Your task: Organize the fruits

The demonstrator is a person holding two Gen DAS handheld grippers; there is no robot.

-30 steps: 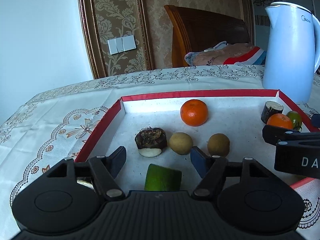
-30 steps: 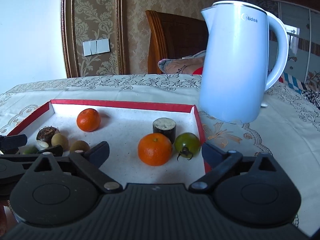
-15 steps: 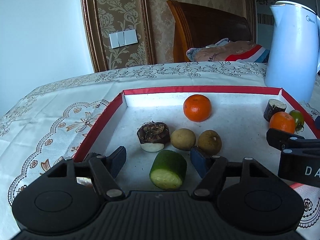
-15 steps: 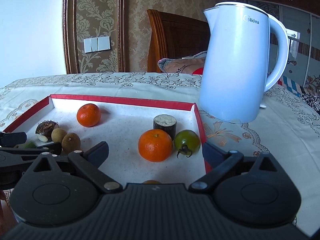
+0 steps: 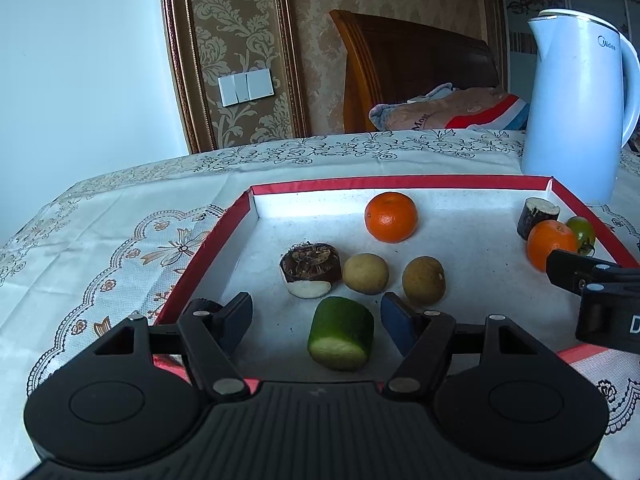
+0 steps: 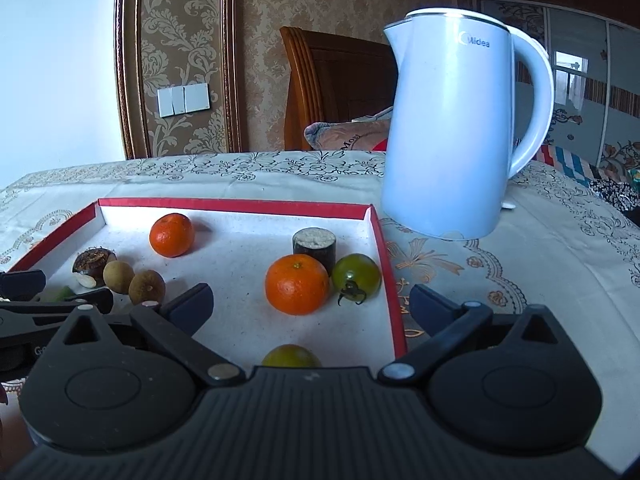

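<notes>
Inside red-rimmed tray [image 5: 208, 256] on surface: green cucumber piece [image 5: 341, 333] lies on side between spread fingers of left tool [image 5: 316, 318], touching neither; tool released. Just beyond it: taro chunk [image 5: 310, 268], two brown longans [image 5: 365, 273] [image 5: 423, 280], tangerine [image 5: 391, 217] farther back. Right tool [image 6: 310, 306] also released, hovering over tray's right corner; second tangerine [image 6: 297, 284], green tomato [image 6: 356, 275], dark cut stump [image 6: 314, 243] clustered ahead. White kettle [image 6: 460, 136] stands outside tray.
</notes>
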